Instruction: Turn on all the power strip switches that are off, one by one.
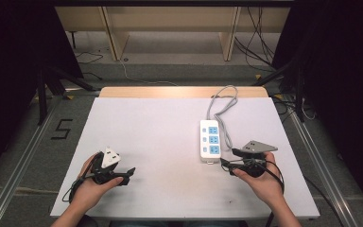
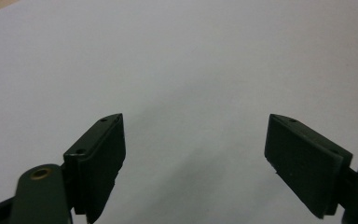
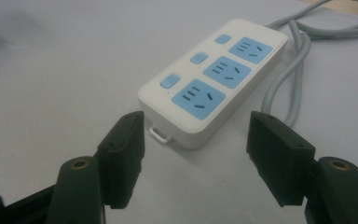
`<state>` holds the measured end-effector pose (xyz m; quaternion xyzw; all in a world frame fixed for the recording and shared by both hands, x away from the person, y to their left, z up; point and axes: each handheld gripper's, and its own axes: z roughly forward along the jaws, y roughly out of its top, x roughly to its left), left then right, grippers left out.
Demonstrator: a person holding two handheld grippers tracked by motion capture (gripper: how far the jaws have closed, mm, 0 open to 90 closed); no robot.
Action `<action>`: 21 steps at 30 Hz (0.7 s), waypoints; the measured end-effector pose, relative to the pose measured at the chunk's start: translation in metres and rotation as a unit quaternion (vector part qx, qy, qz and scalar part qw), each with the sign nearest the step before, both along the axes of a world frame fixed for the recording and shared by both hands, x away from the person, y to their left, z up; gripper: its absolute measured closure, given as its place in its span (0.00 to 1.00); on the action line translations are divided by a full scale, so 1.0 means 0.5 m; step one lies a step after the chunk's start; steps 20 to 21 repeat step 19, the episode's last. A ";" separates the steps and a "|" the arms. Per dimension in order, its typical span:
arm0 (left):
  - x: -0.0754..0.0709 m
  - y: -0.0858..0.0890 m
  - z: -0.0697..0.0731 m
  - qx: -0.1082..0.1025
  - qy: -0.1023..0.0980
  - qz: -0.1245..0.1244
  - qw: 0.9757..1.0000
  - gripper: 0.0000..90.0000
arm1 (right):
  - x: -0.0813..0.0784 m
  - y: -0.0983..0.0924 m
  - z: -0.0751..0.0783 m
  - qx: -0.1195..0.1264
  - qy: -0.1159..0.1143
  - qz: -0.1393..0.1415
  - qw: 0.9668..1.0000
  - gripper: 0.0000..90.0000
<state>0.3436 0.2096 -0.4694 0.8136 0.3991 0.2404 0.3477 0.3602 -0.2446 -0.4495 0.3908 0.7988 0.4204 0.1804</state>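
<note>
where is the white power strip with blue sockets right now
In the high view the white power strip with blue sockets lies flat on the white table, right of centre, its near end just ahead of the open right gripper; its grey cable runs to the far edge.

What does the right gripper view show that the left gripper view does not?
Right gripper view alone: a white power strip with three blue sockets and three blue switches, its grey cord trailing off, lying just beyond the open right gripper, untouched. Left gripper view alone: the open left gripper with nothing between its jaws, over bare surface. Both share the white table cover and a pair of black jaws standing wide apart.
</note>
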 end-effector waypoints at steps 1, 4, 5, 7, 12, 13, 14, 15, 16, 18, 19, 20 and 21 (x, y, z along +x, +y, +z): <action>0.000 0.001 0.000 0.000 0.000 0.000 1.000 0.22 | -0.004 -0.003 -0.001 0.004 -0.002 -0.001 1.000 0.42; 0.001 0.003 0.000 0.001 0.002 0.000 1.000 0.22 | -0.014 -0.010 -0.008 0.012 -0.004 -0.008 1.000 0.41; 0.001 0.003 0.000 0.002 0.003 0.000 1.000 0.22 | -0.016 -0.012 -0.012 0.013 -0.002 -0.008 1.000 0.41; 0.001 0.003 0.000 0.000 0.002 0.001 1.000 0.22 | -0.020 -0.015 -0.018 0.012 0.003 -0.011 1.000 0.41; 0.001 0.004 0.000 0.001 0.000 0.001 1.000 0.22 | -0.022 -0.018 -0.024 0.020 0.002 -0.015 1.000 0.41; 0.001 0.003 -0.001 -0.002 0.000 0.002 1.000 0.22 | -0.022 -0.018 -0.024 0.023 0.001 -0.015 1.000 0.41; 0.002 0.003 -0.001 -0.002 -0.001 0.002 1.000 0.22 | -0.022 -0.018 -0.025 0.023 0.004 -0.016 1.000 0.41; 0.002 0.003 -0.001 -0.002 -0.002 0.002 1.000 0.22 | -0.021 -0.019 -0.026 0.020 0.003 -0.016 1.000 0.41; 0.002 0.003 -0.001 -0.003 -0.002 0.001 1.000 0.22 | -0.021 -0.019 -0.027 0.021 0.004 -0.016 1.000 0.41; 0.002 0.004 -0.001 -0.002 -0.004 -0.001 1.000 0.22 | -0.020 -0.021 -0.028 0.023 0.006 -0.020 1.000 0.41; 0.003 0.004 -0.002 -0.004 -0.005 -0.001 1.000 0.22 | -0.020 -0.021 -0.028 0.025 0.006 -0.023 0.999 0.41; 0.003 0.004 -0.002 -0.004 -0.005 -0.001 1.000 0.22 | -0.020 -0.021 -0.028 0.025 0.006 -0.023 0.999 0.41; 0.003 0.004 -0.002 -0.004 -0.005 -0.001 1.000 0.22 | -0.020 -0.021 -0.028 0.025 0.006 -0.023 0.999 0.41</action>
